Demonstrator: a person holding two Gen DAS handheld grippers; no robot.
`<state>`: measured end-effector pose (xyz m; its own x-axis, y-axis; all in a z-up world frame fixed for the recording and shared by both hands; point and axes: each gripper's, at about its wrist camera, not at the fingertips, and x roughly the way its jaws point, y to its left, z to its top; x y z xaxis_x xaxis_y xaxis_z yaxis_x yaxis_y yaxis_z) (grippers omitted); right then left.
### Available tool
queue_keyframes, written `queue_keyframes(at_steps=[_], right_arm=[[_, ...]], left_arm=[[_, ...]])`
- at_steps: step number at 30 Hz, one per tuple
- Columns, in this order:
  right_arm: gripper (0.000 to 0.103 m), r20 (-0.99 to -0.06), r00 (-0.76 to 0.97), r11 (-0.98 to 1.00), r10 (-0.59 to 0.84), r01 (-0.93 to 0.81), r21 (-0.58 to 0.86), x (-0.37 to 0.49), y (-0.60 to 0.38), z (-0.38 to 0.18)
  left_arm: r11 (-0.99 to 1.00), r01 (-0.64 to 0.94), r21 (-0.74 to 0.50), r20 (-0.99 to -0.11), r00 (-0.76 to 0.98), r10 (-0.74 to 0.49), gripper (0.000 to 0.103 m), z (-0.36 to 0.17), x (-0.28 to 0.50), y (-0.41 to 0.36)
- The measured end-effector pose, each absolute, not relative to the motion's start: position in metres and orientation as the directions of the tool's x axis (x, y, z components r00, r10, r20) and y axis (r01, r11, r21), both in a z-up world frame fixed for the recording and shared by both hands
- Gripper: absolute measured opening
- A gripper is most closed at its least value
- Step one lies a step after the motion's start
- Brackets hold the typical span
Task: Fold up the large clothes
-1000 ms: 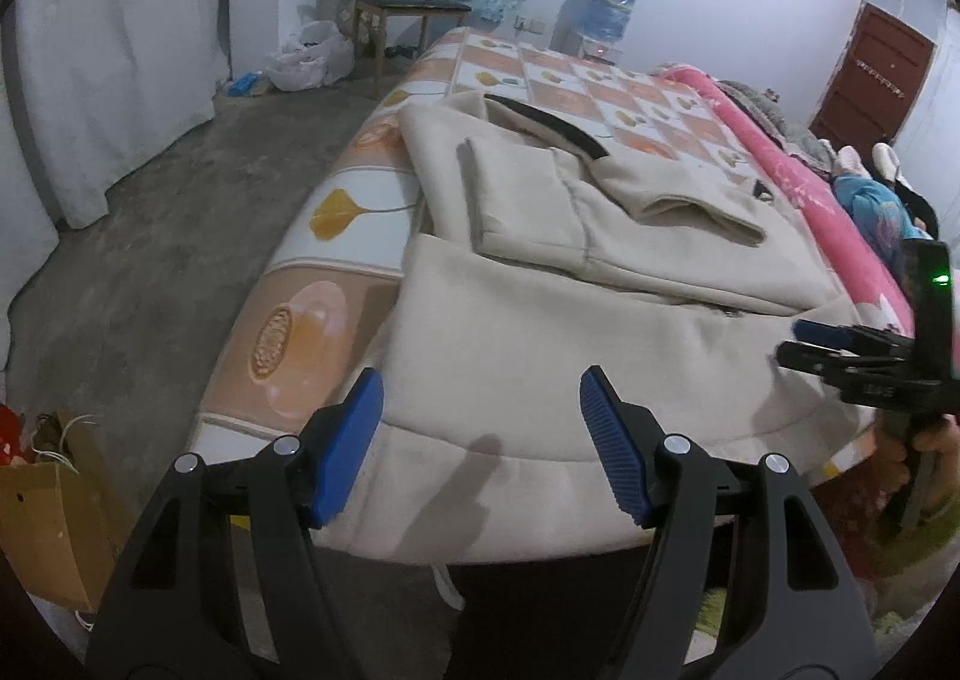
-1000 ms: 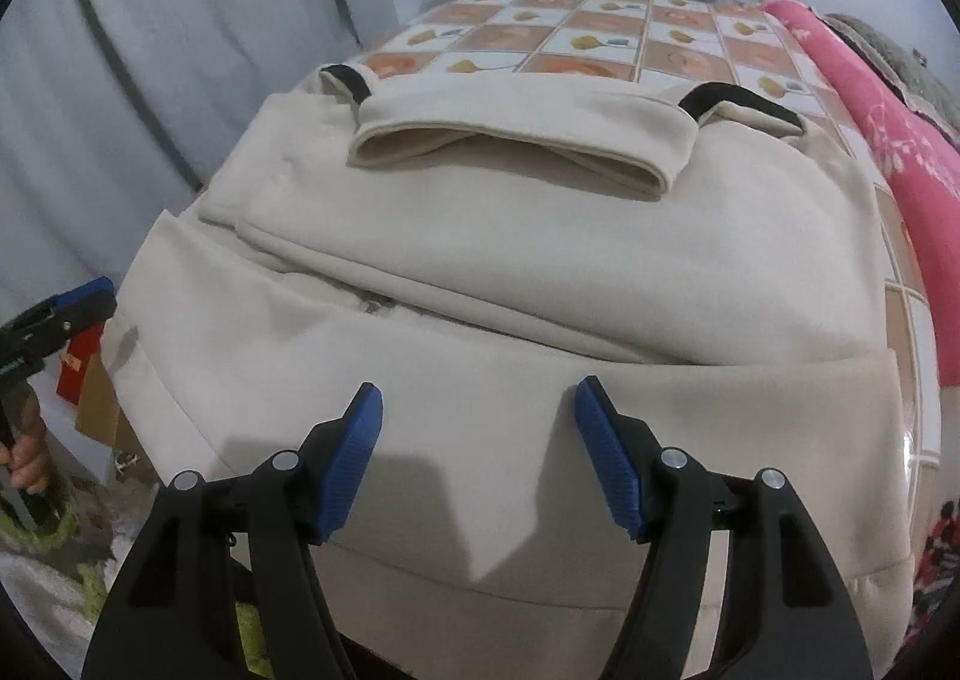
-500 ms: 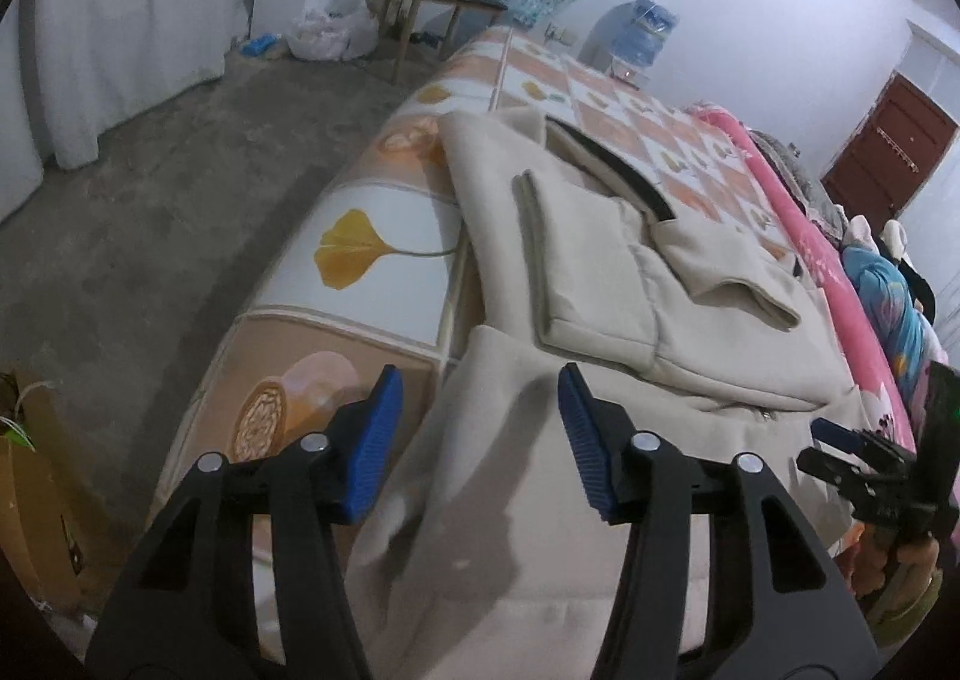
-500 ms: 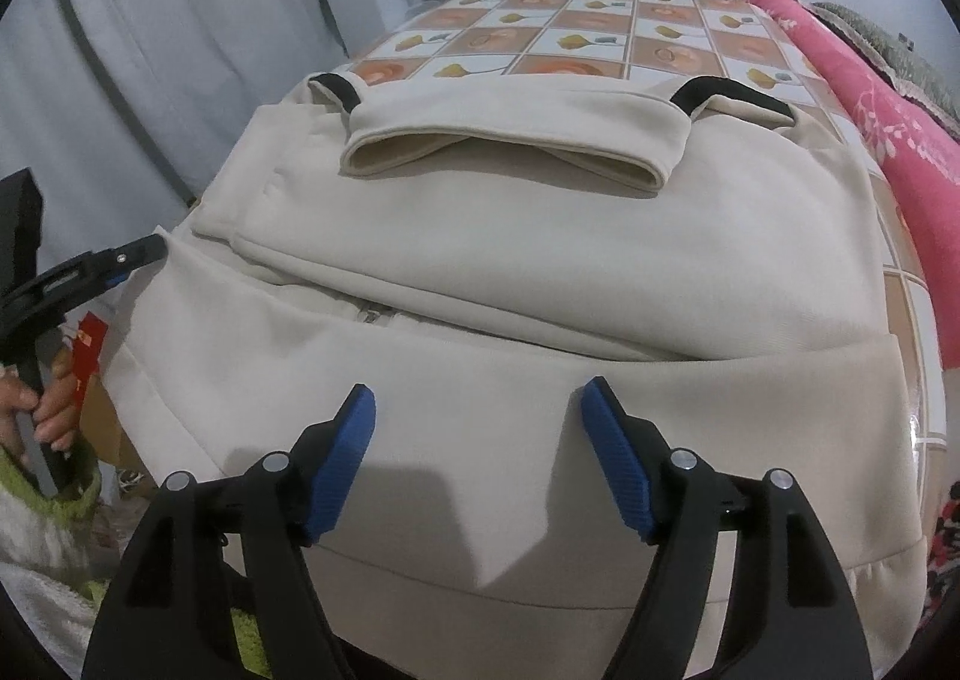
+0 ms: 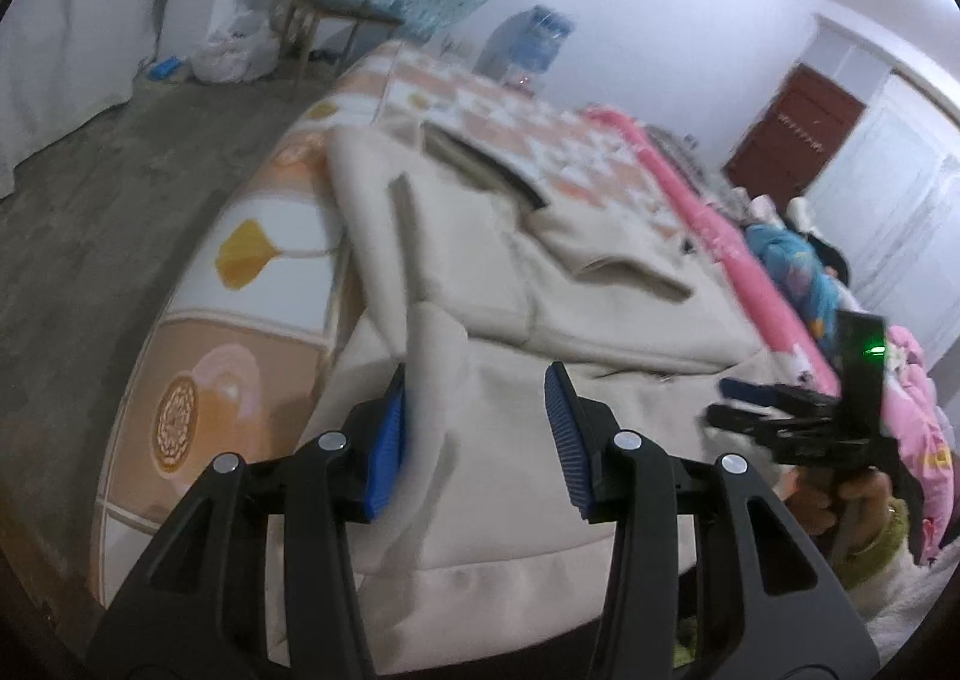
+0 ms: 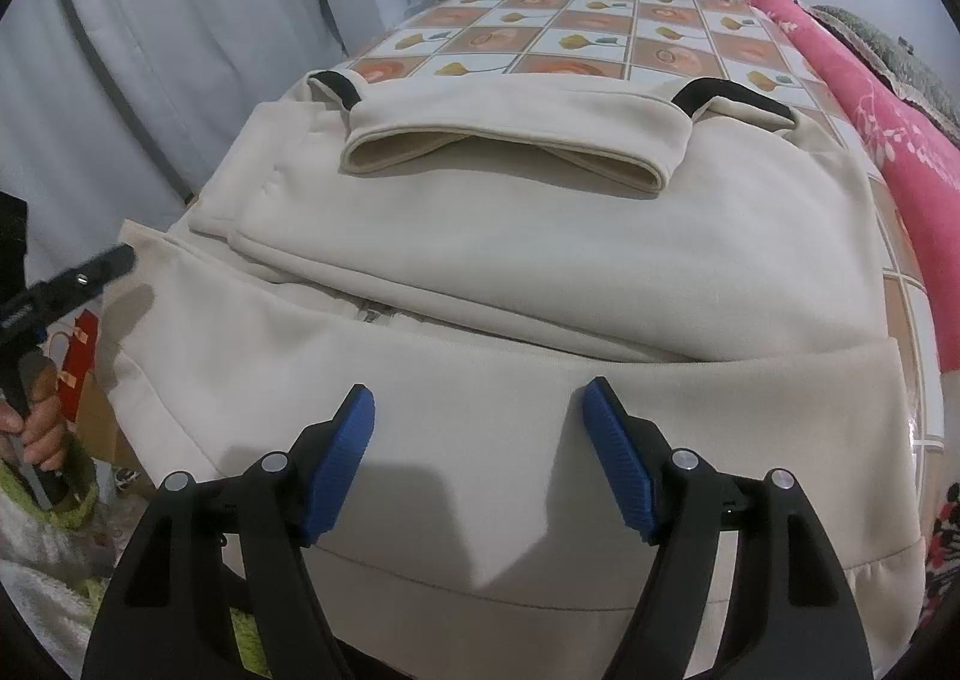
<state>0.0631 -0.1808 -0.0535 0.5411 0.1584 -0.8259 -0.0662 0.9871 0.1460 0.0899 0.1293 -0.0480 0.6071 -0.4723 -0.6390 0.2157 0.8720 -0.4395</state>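
Observation:
A large cream hooded jacket lies on the bed with its sleeves folded in and its hem hanging over the near edge; it also shows in the left wrist view. My left gripper is open at the jacket's left side, and a raised fold of cream fabric stands against its left pad; the view is blurred. My right gripper is open and empty just above the hem. The right gripper also shows in the left wrist view, and the left gripper's tip shows in the right wrist view.
The bed has a tiled orange-and-white cover. A pink blanket lies along its right side. A wooden chair, a water bottle and white curtains stand beyond. A cardboard box sits on the floor at left.
My left gripper has swung right along the jacket's left edge, and a fold of fabric now stands up at its left pad. My right gripper has barely moved.

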Motion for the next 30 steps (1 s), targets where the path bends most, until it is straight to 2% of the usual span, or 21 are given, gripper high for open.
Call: queue_keyframes(at_steps=[5, 9, 11, 13, 17, 24, 27, 30], right_arm=[[0.071, -0.824, 0.544, 0.987, 0.159, -0.063, 0.149, 0.063, -0.181, -0.054], [0.071, -0.823, 0.545, 0.986, 0.162, -0.065, 0.151, 0.063, -0.181, -0.054], [0.071, -0.821, 0.546, 0.986, 0.164, -0.066, 0.153, 0.063, -0.182, -0.054], [0.071, -0.82, 0.548, 0.986, 0.166, -0.064, 0.157, 0.063, -0.182, -0.054], [0.071, -0.813, 0.552, 0.98, 0.188, -0.056, 0.189, 0.061, -0.186, -0.053], [0.07, -0.775, 0.584, 0.958, 0.24, -0.013, 0.286, 0.034, -0.215, -0.039], [0.07, -0.757, 0.626, 0.96, 0.188, 0.047, 0.277, 0.01, -0.243, -0.027], [0.063, -0.745, 0.656, 0.958, 0.12, 0.121, 0.261, -0.005, -0.27, -0.017]], left_arm=[[0.904, 0.163, -0.396, -0.687, 0.601, -0.409, 0.038, -0.053, 0.096, 0.127], [0.895, 0.25, -0.369, -0.642, 0.628, -0.44, 0.037, -0.04, 0.082, 0.117], [0.905, 0.268, -0.33, -0.648, 0.633, -0.424, 0.037, -0.039, 0.077, 0.112], [0.936, 0.239, -0.258, -0.697, 0.625, -0.351, 0.037, -0.046, 0.08, 0.105], [0.979, 0.177, -0.105, -0.754, 0.627, -0.195, 0.025, -0.053, 0.084, 0.092], [0.977, 0.149, 0.151, -0.742, 0.67, 0.012, 0.025, -0.056, 0.075, 0.063], [0.973, 0.14, 0.186, -0.737, 0.675, 0.044, 0.025, -0.056, 0.074, 0.062], [0.977, 0.129, 0.172, -0.744, 0.667, 0.043, 0.025, -0.054, 0.074, 0.066]])
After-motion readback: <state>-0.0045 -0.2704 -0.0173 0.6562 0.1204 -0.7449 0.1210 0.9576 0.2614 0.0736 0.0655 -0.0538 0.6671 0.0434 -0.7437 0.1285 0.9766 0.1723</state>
